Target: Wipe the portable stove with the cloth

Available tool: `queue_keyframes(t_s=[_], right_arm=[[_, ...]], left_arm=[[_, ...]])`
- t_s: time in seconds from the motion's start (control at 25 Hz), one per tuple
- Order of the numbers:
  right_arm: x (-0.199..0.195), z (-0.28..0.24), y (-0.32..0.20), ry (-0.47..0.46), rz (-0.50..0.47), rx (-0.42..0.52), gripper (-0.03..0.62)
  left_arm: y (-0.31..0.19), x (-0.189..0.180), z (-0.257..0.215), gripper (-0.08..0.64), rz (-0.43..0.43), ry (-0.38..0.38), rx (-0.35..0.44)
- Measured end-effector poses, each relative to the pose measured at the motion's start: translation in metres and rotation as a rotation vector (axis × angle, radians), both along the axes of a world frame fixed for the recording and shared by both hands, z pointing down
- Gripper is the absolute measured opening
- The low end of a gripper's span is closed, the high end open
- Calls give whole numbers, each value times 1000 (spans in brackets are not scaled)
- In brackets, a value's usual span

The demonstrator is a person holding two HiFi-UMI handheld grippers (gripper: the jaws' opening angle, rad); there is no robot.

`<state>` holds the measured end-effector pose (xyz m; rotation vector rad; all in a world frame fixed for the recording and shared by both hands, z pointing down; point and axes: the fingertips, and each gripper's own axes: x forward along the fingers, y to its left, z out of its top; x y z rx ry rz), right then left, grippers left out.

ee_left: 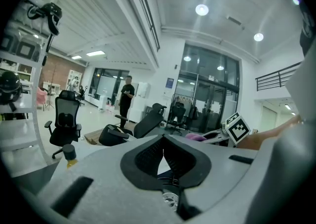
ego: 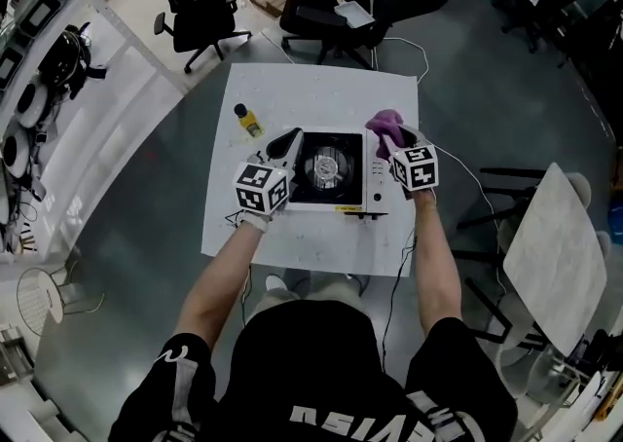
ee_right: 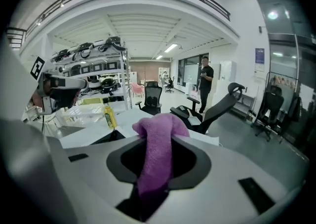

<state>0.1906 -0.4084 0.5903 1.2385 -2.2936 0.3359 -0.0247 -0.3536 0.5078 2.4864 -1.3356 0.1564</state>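
The portable stove (ego: pixel 329 173), white with a black burner well, sits mid-table on the white table top (ego: pixel 292 236). My right gripper (ego: pixel 383 141) is raised over the stove's right end and is shut on a purple cloth (ego: pixel 386 121). In the right gripper view the cloth (ee_right: pixel 159 154) hangs bunched between the jaws of that gripper (ee_right: pixel 158 136). My left gripper (ego: pixel 286 142) hovers over the stove's left edge; in its own view the left gripper (ee_left: pixel 163 140) has its jaws together with nothing held. The cloth (ee_left: pixel 196 138) also shows there, to the right.
A small yellow bottle (ego: pixel 248 120) stands on the table left of the stove. Office chairs (ego: pixel 326 7) crowd the far side. A marble-topped table (ego: pixel 550 255) is to the right and shelving (ego: pixel 39 60) to the left. A person (ee_left: pixel 127 94) stands far off.
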Motion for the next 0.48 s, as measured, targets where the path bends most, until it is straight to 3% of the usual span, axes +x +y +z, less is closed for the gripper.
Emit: queue_keyframes(t_s=[0.48], right_arm=[[-78, -60, 142, -83, 125, 68, 101]], left_arm=[[113, -91, -29, 9, 18, 42, 28]])
